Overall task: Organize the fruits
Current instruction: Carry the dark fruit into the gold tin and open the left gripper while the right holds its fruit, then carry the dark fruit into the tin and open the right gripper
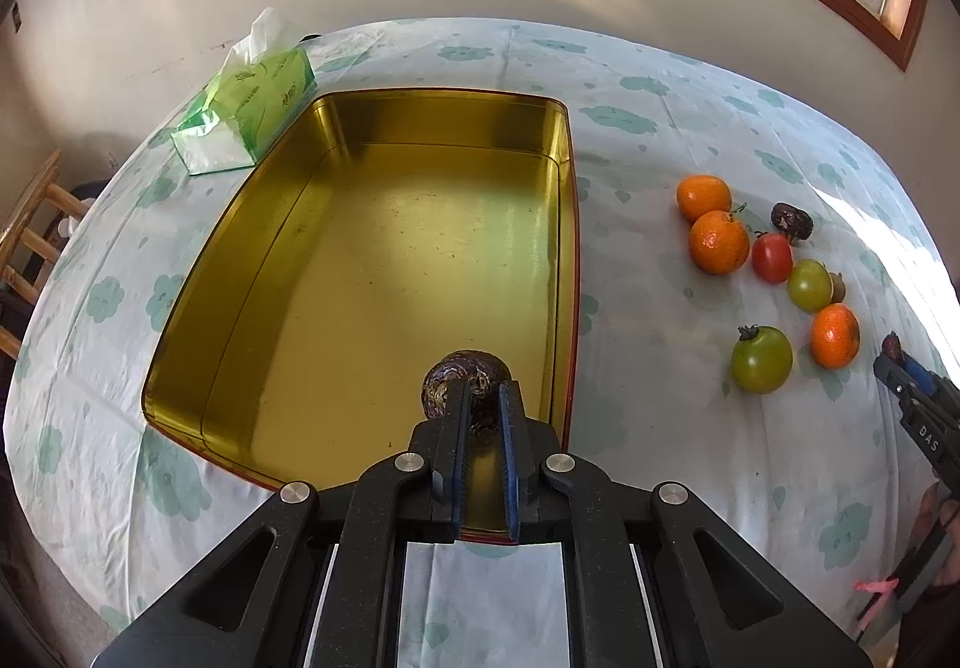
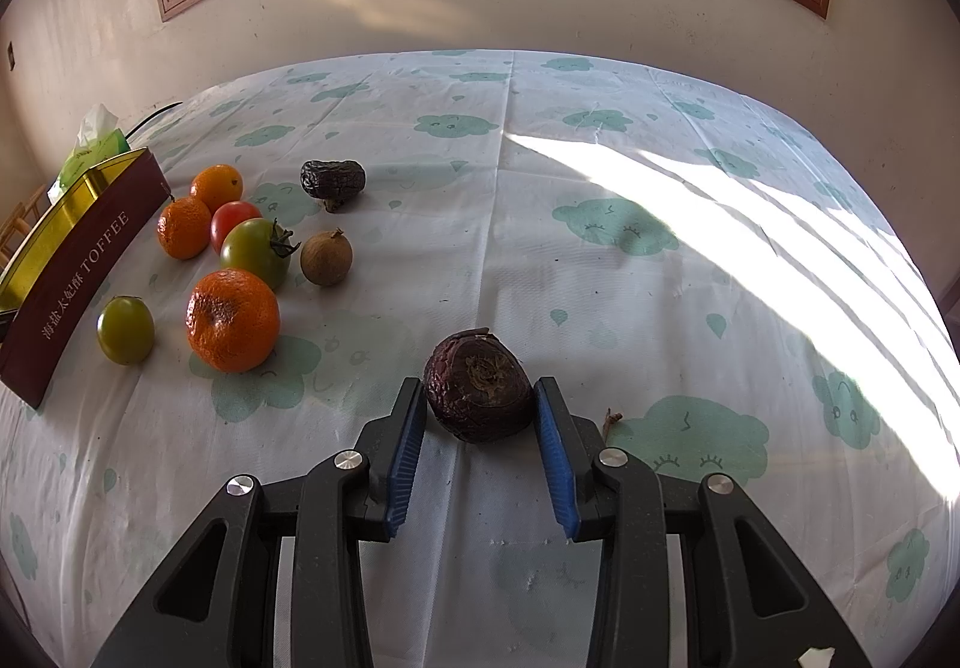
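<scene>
My left gripper point(image 1: 483, 392) is shut on a dark wrinkled fruit point(image 1: 462, 368), low over the near right corner of the gold tin point(image 1: 567, 188). My right gripper point(image 2: 478, 398) is shut on a dark purple wrinkled fruit point(image 2: 478, 392) down at the tablecloth; in the left wrist view this right gripper point(image 1: 900, 368) shows at the right edge. Loose fruit lies right of the tin: three oranges point(image 2: 233, 320), a red tomato point(image 2: 234, 221), two green tomatoes point(image 2: 255, 251), a small brown fruit point(image 2: 326, 258) and a shrivelled dark fruit point(image 2: 333, 180).
The tin's maroon side point(image 2: 90, 248) reads TOFFEE. A green tissue pack point(image 1: 252, 122) lies at the tin's far left corner. A wooden chair point(image 1: 30, 236) stands off the table's left edge. A wall with windows runs behind the table. A dry stem bit point(image 2: 612, 419) lies by my right finger.
</scene>
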Demonstrator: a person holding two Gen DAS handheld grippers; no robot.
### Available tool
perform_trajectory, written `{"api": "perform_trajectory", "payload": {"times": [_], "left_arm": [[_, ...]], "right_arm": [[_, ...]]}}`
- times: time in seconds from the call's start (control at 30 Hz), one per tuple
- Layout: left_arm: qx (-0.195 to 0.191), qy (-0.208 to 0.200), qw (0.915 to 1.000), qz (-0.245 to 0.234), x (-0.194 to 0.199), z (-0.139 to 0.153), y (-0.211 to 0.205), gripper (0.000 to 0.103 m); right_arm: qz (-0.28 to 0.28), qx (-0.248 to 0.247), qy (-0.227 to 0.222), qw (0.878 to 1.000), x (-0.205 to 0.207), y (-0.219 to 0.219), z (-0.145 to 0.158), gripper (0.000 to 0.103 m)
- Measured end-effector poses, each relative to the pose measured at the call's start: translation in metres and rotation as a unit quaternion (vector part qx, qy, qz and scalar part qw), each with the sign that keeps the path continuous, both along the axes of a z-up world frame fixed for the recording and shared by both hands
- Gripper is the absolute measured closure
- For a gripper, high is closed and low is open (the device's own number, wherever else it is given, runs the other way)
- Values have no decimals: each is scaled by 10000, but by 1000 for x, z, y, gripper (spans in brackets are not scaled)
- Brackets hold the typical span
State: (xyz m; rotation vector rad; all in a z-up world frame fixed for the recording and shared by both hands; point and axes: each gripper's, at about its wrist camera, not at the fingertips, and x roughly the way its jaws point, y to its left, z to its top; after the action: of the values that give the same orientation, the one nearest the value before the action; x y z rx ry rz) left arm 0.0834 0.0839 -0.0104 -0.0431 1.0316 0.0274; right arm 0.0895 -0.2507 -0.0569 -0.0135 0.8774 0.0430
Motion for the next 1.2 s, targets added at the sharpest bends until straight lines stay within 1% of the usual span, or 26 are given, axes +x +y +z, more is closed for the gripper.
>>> {"api": "perform_trajectory", "payload": {"times": [0.2,0.4,0.47,0.53,0.6,0.67,0.73,0.83,0.93,1.07,1.13,1.2], "left_arm": [[119,-37,9999,57,0,1,1,92],[352,-107,9993,30,-2,2,0,90],[328,-133,9994,46,-3,3,2,87],[293,-162,9994,61,-4,5,3,80],[276,-186,9994,93,-6,7,6,79],[236,-202,9994,141,-7,8,10,72],[222,-266,9992,205,-11,11,14,60],[268,-397,9984,313,-19,17,21,48],[279,-471,9977,410,-26,22,30,46],[120,-527,9967,607,-37,28,46,41],[128,-557,9958,722,-42,30,54,40],[146,-579,9948,826,-46,32,61,40]], "right_arm": [[1,-9,2,10000,0,0,0,68],[3,-29,0,10000,0,1,0,68],[4,-39,-2,10000,0,1,0,68],[5,-34,-3,10000,0,0,0,68],[6,-53,-3,10000,0,2,0,68],[9,-57,-5,10000,0,1,0,69],[13,-44,-9,10000,0,1,0,70],[-5,-59,-20,10000,0,0,1,71],[-39,-77,-33,10000,0,2,6,72],[38,49,-202,9998,1,13,31,72],[258,201,-260,9991,4,29,45,72],[588,269,-323,9974,8,55,57,72]]}}
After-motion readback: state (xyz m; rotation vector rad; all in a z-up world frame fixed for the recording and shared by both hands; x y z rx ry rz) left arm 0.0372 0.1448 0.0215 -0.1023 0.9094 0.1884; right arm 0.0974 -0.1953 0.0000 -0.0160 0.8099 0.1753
